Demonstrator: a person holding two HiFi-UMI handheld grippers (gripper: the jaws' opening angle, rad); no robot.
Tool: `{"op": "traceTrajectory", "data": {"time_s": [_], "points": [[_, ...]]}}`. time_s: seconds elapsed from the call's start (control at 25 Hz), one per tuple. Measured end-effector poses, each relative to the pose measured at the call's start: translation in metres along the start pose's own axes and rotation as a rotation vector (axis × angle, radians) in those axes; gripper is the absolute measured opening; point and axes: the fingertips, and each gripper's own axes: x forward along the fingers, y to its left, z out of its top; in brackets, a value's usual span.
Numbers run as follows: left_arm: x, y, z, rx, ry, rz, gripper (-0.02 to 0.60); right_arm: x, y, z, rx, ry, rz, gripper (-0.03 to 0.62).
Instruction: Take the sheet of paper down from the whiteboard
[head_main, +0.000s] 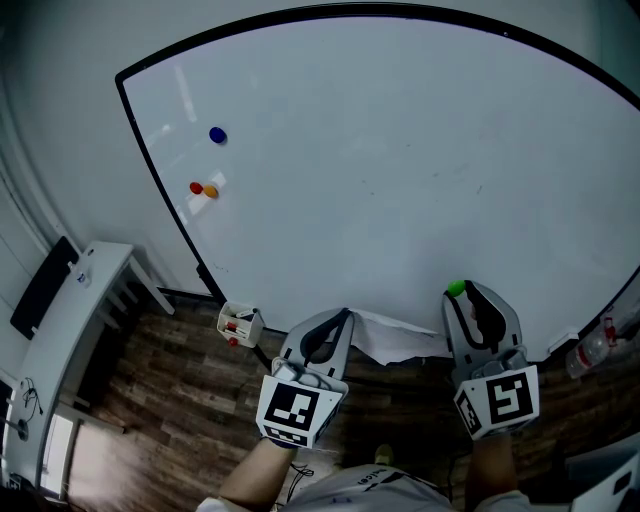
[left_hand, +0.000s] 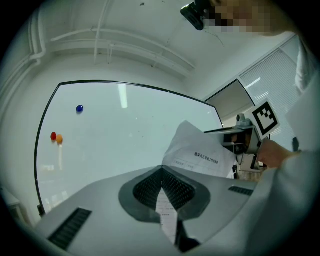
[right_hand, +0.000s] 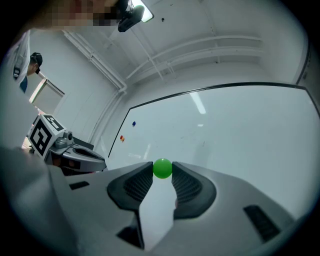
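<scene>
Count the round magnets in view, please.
4. The blue magnet sits upper left on the whiteboard; the red magnet and orange magnet are side by side below it; the green magnet is between the right gripper's tips. Others may hide behind the paper.

head cam: high up, looking steeply down the whiteboard to the floor, left tool at frame left, right tool at frame right. each tool cam sits behind its own jaws, close to the board, facing it, wide angle. all three views share the board face and the blue magnet. each tool cam catches the other tool at its edge.
</scene>
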Motion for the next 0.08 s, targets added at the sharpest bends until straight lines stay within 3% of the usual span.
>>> {"op": "traceTrajectory", "data": {"time_s": [0.08], "points": [[0.0005, 0.0003, -0.0001, -0.003, 0.0, 0.001, 0.014, 0.0, -0.0004, 0.0001, -0.002, 0.003, 0.0, 0.127]]}}
